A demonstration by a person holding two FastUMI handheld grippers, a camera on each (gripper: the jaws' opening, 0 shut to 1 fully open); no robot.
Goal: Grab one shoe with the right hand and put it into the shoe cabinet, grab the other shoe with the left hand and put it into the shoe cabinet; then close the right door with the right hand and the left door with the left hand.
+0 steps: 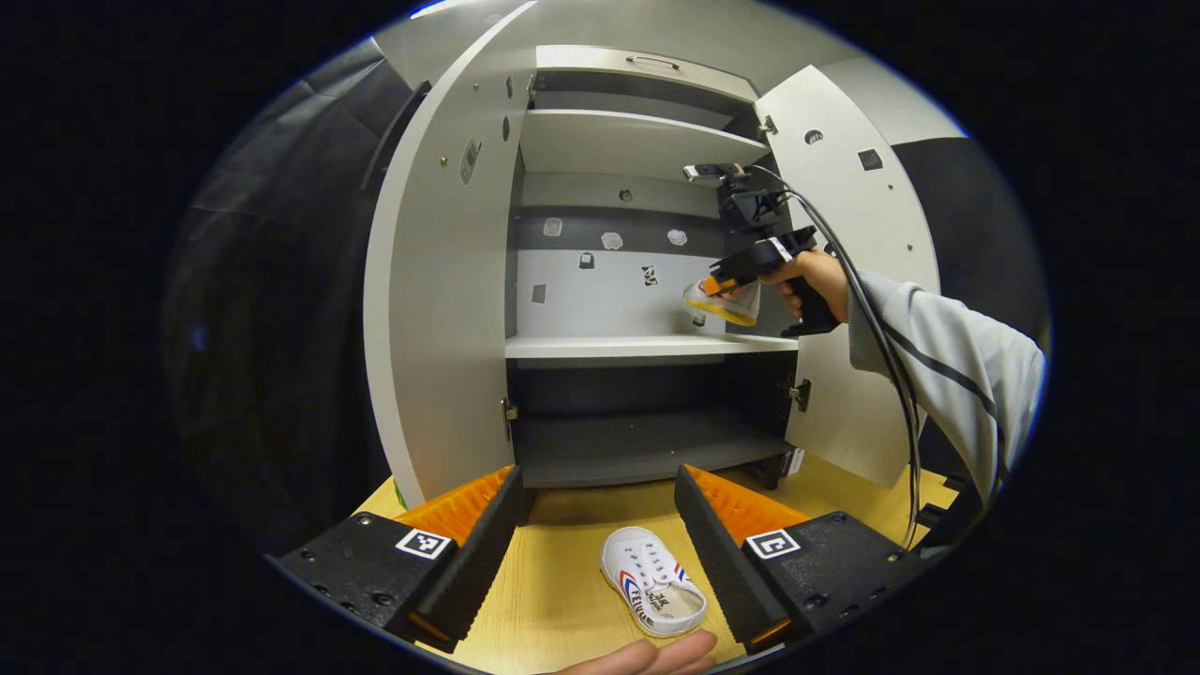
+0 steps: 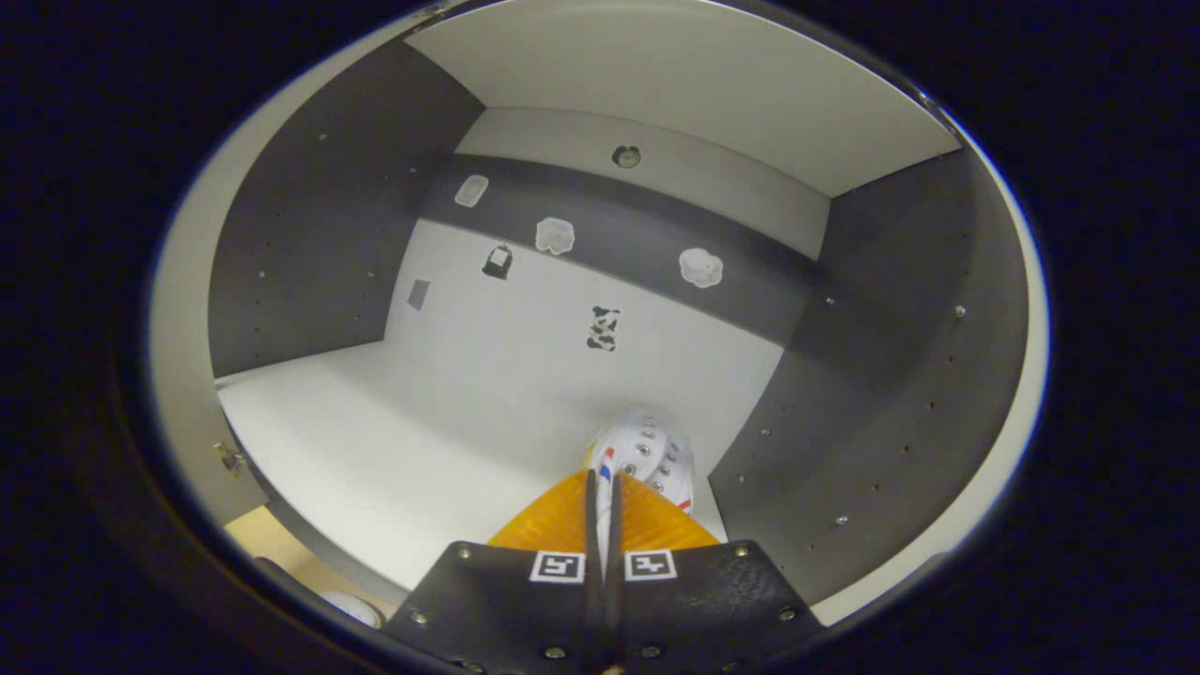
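A white shoe (image 1: 653, 581) with red and blue stripes lies on the wooden surface (image 1: 553, 600), just in front of the open shoe cabinet (image 1: 647, 347). My left gripper (image 1: 598, 478) is open above it, one finger on each side, not touching it. In the left gripper view, my right gripper (image 1: 717, 286) holds the other white shoe (image 1: 724, 307) just above the right end of the middle shelf. In the right gripper view, my right gripper (image 2: 605, 478) is shut on this shoe (image 2: 647, 455), toe pointing inward over the white shelf (image 2: 394, 431), close to the right side wall.
Both cabinet doors stand wide open: the left door (image 1: 436, 281) and the right door (image 1: 858, 281). A dark lower shelf (image 1: 637, 445) and an upper shelf (image 1: 637, 141) are bare. A cable (image 1: 881, 328) trails from the right gripper. A hand (image 1: 656, 656) shows at the bottom edge.
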